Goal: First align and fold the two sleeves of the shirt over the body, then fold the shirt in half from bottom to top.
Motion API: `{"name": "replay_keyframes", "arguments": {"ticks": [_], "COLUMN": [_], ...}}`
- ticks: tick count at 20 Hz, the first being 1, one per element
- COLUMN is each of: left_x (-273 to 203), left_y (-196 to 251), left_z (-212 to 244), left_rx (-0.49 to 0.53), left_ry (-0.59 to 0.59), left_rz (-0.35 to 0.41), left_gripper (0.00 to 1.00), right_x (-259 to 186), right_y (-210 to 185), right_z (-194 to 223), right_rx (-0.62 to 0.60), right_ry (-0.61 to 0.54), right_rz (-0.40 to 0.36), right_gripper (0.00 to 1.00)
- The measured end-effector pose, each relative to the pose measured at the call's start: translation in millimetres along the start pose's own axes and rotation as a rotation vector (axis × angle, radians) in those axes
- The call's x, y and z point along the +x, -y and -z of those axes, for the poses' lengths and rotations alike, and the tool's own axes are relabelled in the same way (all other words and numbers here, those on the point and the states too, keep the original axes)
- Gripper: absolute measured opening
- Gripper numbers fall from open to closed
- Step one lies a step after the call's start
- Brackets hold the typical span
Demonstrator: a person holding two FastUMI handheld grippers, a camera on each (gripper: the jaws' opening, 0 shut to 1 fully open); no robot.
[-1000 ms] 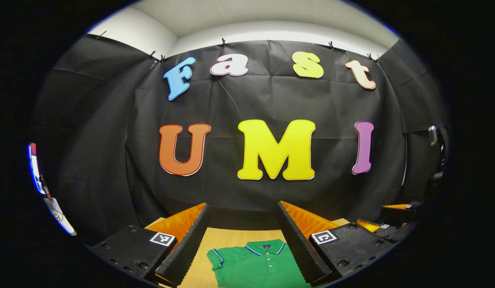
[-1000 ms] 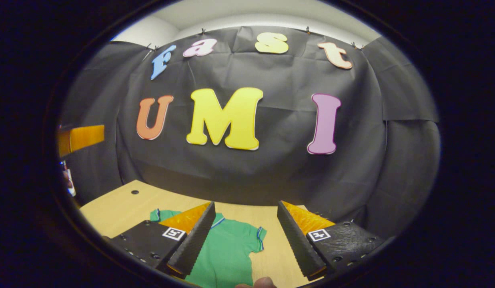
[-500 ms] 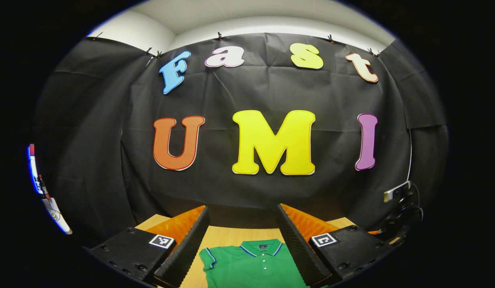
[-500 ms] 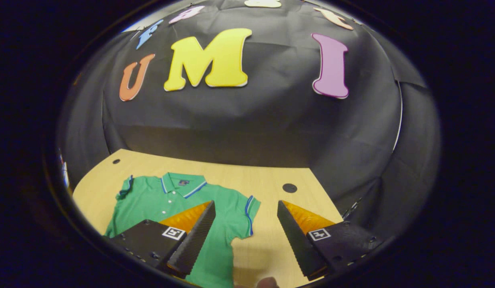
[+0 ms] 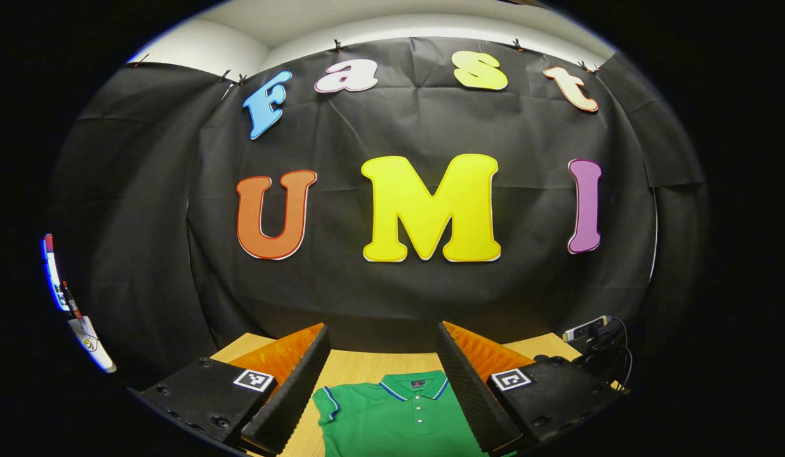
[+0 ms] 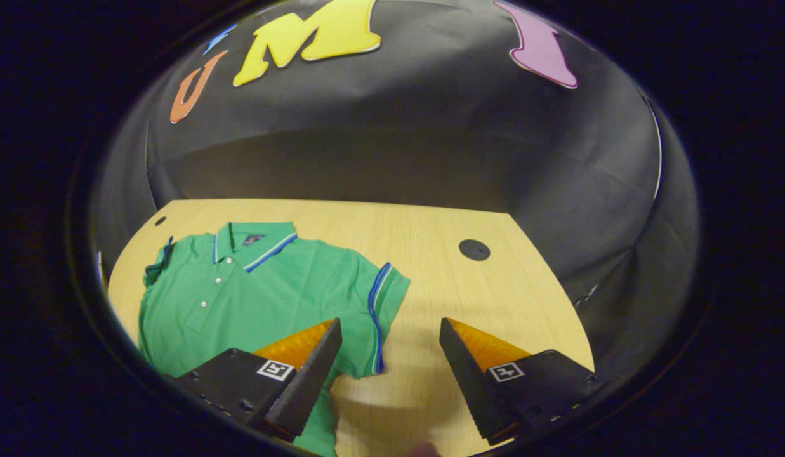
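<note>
Shirt [image 5: 398, 419], a green polo with blue-striped collar and white buttons, lies flat on the wooden desk [image 5: 367, 365] in the left gripper view, collar toward the far edge. The left gripper [image 5: 382, 393] hangs above it, fingers spread wide and holding nothing; each finger base carries a square black-and-white marker. A small dark label inside the collar is too small to read. In the right gripper view, the shirt [image 6: 259, 292] lies toward the desk's [image 6: 430, 235] left side, sleeves spread. The right gripper [image 6: 389, 374] hovers over the blue-trimmed sleeve [image 6: 382, 298], fingers wide apart, gripping nothing. A round dark hole [image 6: 474, 249] sits near the far right corner.
</note>
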State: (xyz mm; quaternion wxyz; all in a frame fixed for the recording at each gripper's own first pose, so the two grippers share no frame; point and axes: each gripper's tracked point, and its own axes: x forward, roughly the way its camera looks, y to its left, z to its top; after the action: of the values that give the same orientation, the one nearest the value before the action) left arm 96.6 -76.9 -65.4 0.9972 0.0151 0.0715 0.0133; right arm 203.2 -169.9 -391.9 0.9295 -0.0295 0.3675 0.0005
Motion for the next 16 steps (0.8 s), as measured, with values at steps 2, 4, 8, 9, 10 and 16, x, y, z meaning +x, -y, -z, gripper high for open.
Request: {"name": "replay_keyframes", "arguments": {"ticks": [2, 4, 8, 9, 10, 16], "left_x": [3, 7, 7, 7, 8, 6], "left_y": [1, -1, -2, -4, -4, -8], "left_z": [6, 14, 17, 17, 18, 18], "left_rx": [-0.002, -0.001, 0.001, 0.004, 0.005, -0.005], "left_ry": [-0.015, -0.034, -0.052, -0.05, -0.049, -0.052], "left_rz": [-0.008, -0.021, -0.035, -0.037, -0.038, -0.045], "left_gripper": [1.0, 1.0, 1.0, 1.0, 1.0, 1.0], "right_x": [10, 17, 29, 30, 28, 7], "right_y": [-1, -4, -4, -8, -9, -12], "right_z": [9, 14, 19, 19, 22, -18], "right_rx": [-0.011, -0.001, 0.028, 0.035, 0.04, 0.085], "right_ry": [-0.042, -0.086, -0.128, -0.138, -0.152, -0.081], "right_rz": [-0.019, -0.04, -0.057, -0.068, -0.078, -0.07], "right_gripper": [0.9, 0.76, 0.22, 0.07, 0.05, 0.0]}}
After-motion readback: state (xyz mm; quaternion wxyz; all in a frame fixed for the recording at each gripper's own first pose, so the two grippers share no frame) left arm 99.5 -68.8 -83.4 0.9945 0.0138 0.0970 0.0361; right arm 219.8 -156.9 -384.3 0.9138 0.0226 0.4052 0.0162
